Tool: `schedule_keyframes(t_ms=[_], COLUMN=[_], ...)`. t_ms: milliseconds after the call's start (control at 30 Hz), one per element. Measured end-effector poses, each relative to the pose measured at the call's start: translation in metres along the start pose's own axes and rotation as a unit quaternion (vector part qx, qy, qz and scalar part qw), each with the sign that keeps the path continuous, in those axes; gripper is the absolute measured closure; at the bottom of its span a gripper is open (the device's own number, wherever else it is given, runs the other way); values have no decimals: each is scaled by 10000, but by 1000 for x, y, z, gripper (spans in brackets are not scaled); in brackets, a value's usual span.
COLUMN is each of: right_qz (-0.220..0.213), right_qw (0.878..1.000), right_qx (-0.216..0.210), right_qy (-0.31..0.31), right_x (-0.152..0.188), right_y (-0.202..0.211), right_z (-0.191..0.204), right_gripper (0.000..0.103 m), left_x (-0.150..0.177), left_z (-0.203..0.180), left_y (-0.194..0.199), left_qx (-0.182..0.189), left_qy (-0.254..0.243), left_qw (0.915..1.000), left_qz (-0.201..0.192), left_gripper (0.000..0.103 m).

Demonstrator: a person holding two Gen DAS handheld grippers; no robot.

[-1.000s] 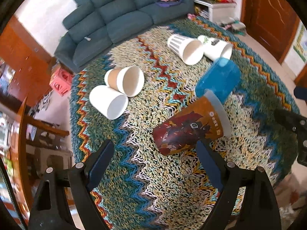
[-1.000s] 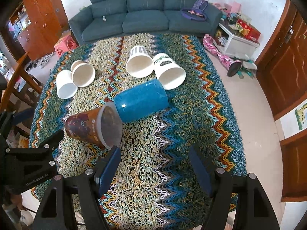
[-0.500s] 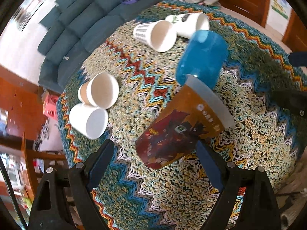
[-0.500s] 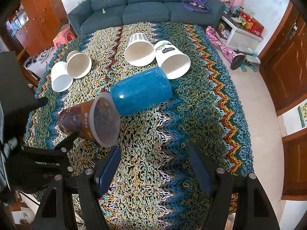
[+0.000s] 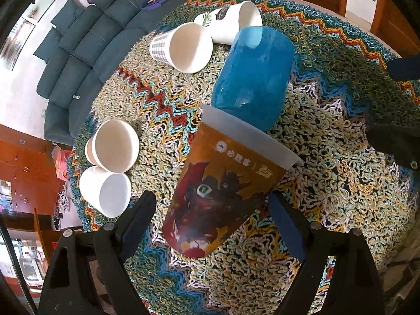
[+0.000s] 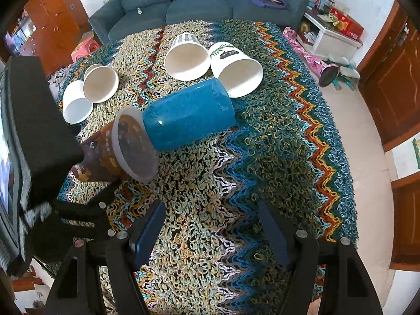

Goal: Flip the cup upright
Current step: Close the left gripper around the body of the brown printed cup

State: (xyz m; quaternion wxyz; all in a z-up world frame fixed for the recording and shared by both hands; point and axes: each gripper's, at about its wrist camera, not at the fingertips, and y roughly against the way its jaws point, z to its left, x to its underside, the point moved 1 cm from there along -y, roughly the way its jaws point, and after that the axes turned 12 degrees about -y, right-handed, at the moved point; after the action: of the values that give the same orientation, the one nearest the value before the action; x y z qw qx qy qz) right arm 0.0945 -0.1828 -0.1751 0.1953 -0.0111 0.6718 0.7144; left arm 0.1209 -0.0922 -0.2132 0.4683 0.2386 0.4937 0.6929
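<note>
Printed cup (image 5: 225, 197) lies on its side on the shag cloth (image 5: 328, 210), base toward the left gripper (image 5: 210, 215), frosted rim pointing away and touching the blue cup (image 5: 252, 78) behind it. From the right wrist view the mouth (image 6: 134, 144) faces out over the cloth; the cup looks empty, though its wall is dim.

Left gripper: jaws wide apart, one on each side of the cup's lower body, neither pad clearly touching. It holds nothing yet. Right gripper (image 6: 210, 225): jaws wide apart, empty, above bare cloth and well clear of the cups.

Step in hand, as I judge it: closing on the printed cup before the flip. Best to seat the pads on the stiffer lower body rather than the thin rim, squeeze lightly since the wall looks soft, then swing the rim up and away from the blue cup so that one is not set rolling. Set it down flat; the loopy pile may let a narrow base tip.

Hard to make out: the cup's base, hidden by its own body in the left view and by the left gripper in the right view. Four white cups (image 6: 187, 61) lie on their sides beyond.
</note>
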Motion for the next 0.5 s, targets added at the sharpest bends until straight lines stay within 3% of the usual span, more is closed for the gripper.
schedule_keyframes(t_ms=[167, 267, 500], right_qz=[69, 109, 242], right_qw=[10000, 9999, 9994], right_qx=[-55, -60, -124], right_qy=[-36, -71, -204], right_x=[-1, -2, -3], right_y=[-9, -13, -23], right_z=[-3, -5, -12], right_gripper=[30, 30, 30], left_x=[-5, -6, -11], left_z=[4, 8, 19], left_y=[-9, -16, -24], left_qx=[85, 294, 507], left_qy=[72, 149, 427], left_qw=[9999, 9994, 9977], left_qz=[60, 145, 154], left_gripper=[15, 23, 23])
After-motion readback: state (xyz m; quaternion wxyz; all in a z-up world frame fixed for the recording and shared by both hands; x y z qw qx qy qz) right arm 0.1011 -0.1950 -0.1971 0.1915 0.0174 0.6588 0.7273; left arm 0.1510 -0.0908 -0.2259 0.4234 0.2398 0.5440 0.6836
